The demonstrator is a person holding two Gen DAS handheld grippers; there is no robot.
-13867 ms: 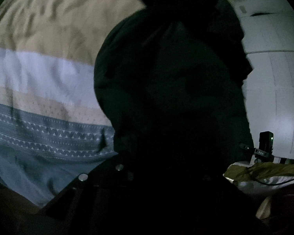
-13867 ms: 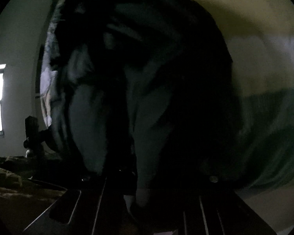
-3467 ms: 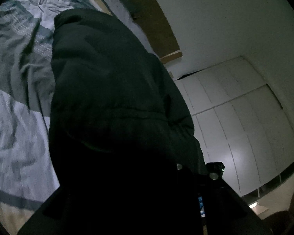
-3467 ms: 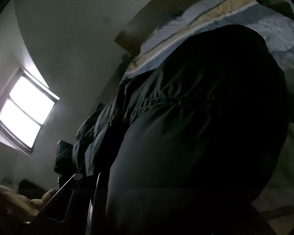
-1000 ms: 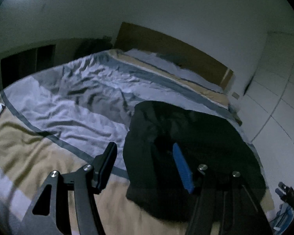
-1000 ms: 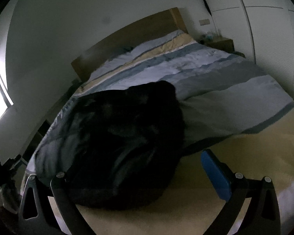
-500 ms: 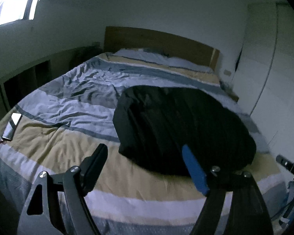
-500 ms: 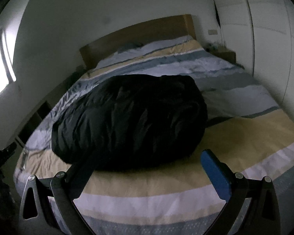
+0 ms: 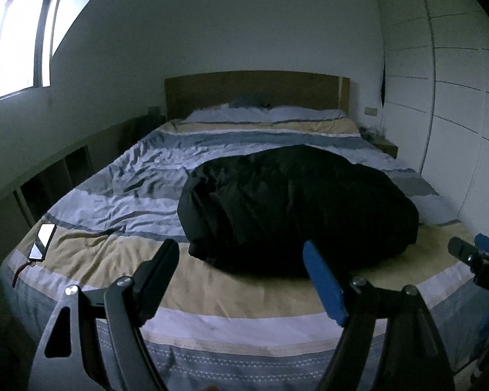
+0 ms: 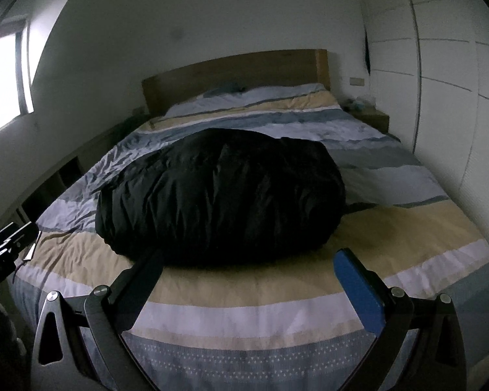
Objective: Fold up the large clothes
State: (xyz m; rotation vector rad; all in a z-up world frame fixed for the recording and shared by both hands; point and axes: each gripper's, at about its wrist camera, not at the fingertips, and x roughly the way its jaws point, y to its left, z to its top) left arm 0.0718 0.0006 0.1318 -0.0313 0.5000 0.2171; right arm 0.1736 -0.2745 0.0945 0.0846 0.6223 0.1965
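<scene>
Black jacket (image 9: 296, 208) bundled on bed (image 9: 212, 296), both tools (image 9: 241, 254) (image 10: 249, 260) spread empty, apparent phone (image 9: 42, 241) clear only from left wrist.

A wide bed (image 9: 231, 296) fills the room, its wooden headboard (image 9: 254, 93) against the far wall. A striped cover in tan, white, grey and blue lies over it, creased toward the left side. Pillows (image 9: 267, 114) rest just below the headboard. A bulky black coat (image 9: 296, 208) lies bundled on the cover, right of centre and nearer the foot end. A phone (image 9: 43, 240) lies flat at the bed's front left corner, well apart from the coat.
</scene>
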